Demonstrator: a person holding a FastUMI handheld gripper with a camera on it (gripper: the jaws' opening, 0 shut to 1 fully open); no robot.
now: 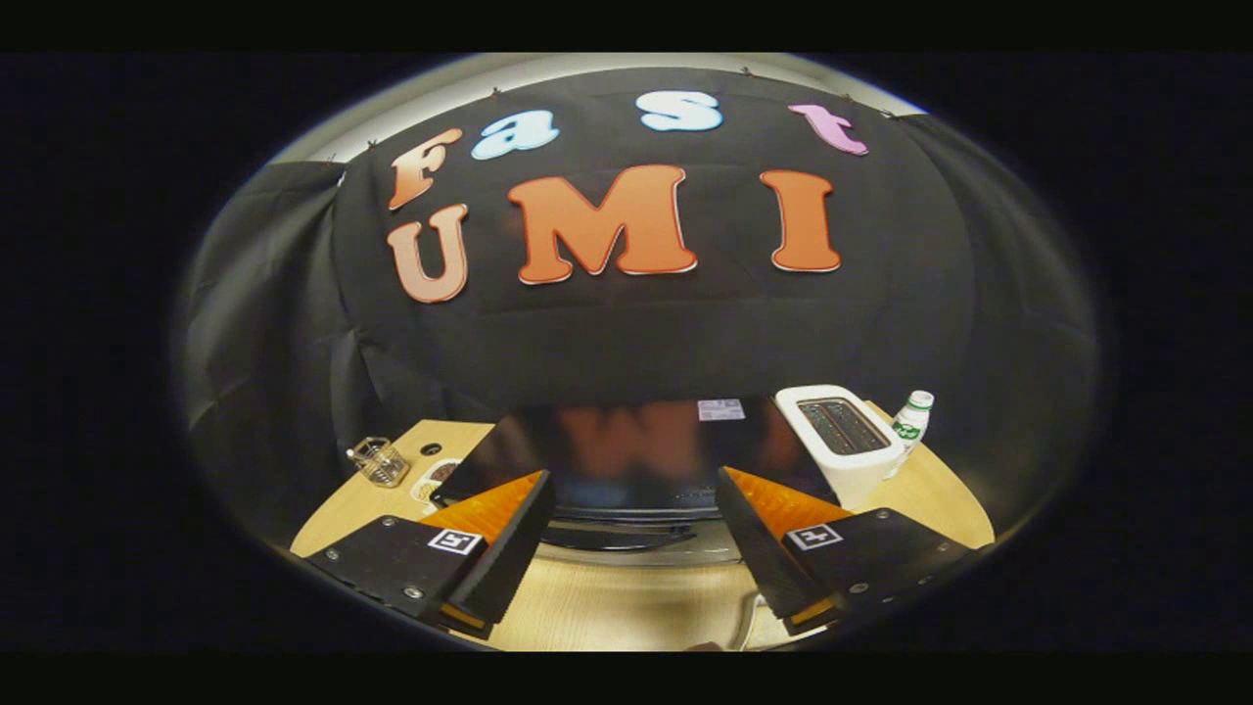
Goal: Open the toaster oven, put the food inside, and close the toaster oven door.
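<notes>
The toaster oven [626, 455] is a black box with a glossy top, standing on the wooden table just ahead of my fingers. Its dark handle [617, 537] runs across the front, low between the two fingers, and the door looks closed. To the oven's left sits a plate of food [436, 480], partly hidden by the oven and my left finger. My gripper [631, 509] hovers above the oven's front edge, open, with nothing between its fingers.
A white slot toaster [847, 441] stands to the right of the oven, with a small white bottle with a green label [912, 419] behind it. A clear glass cup [379, 460] stands at the table's left. Bare wooden tabletop [626, 607] lies beneath my fingers.
</notes>
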